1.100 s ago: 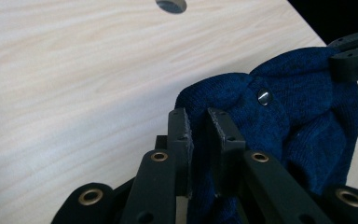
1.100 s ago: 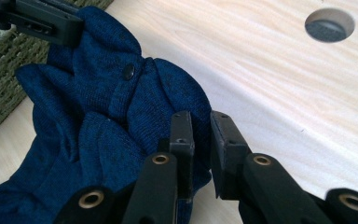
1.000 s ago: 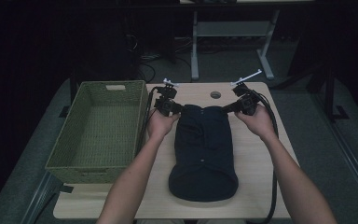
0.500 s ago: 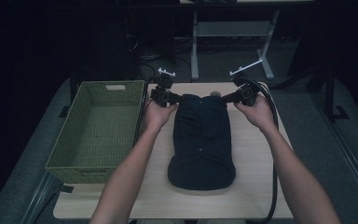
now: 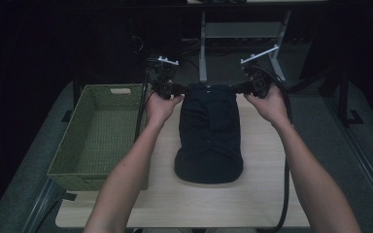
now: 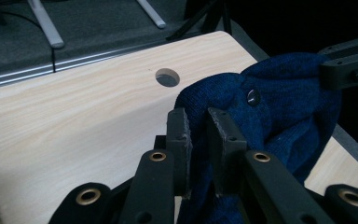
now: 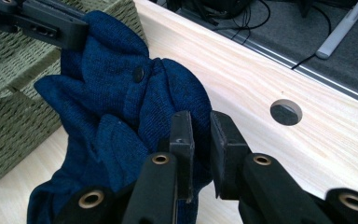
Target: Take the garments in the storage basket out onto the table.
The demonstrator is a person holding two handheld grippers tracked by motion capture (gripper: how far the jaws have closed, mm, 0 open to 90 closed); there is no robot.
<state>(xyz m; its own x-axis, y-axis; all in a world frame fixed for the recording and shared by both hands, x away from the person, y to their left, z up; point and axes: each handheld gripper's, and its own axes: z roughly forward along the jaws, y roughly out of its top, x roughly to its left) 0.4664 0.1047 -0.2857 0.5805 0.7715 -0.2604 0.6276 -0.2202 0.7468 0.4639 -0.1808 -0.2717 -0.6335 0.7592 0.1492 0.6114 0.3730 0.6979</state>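
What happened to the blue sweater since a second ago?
Both grippers, left and right, pulled the top edge of the blue sweater up and toward the far end of the table, so it now hangs stretched between them, its bottom end still on the wood. Both stayed clamped on the knit. The green basket did not move.

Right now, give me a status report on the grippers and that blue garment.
Left gripper and right gripper both shut on the blue knit garment, top edge lifted, hem on the table. Green basket alongside, nothing in the way.
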